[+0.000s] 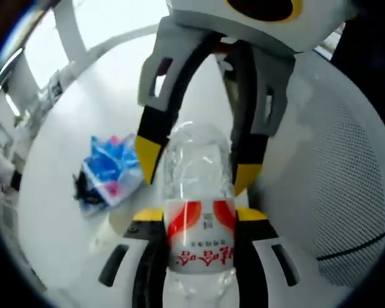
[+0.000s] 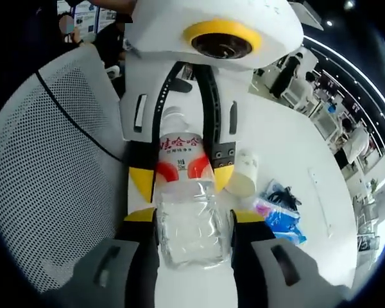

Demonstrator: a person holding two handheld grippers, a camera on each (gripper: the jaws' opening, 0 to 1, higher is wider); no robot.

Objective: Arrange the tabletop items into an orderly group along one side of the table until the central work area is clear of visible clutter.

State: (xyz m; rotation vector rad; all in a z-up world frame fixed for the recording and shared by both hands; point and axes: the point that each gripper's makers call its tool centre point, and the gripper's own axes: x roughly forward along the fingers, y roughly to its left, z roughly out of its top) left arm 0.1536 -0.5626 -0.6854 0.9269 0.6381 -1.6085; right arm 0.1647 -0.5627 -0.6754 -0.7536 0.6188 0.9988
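Two grippers meet end to end on one clear water bottle above the white worktop.

Nearest in the left gripper view, the left gripper (image 1: 199, 221) has its fingers closed on the labelled half of the water bottle (image 1: 199, 212), whose long axis runs straight ahead into the right gripper (image 1: 199, 163), its fingers astride the clear far half; whether those squeeze the bottle or merely flank it, I cannot tell. Both hands look equally near, the bottle lying between them. Beyond, on the worktop (image 1: 64, 147), sit a blue wrapper (image 1: 112, 168) and a roll of paper (image 2: 244, 173), beside a mesh chair (image 2: 45, 167).
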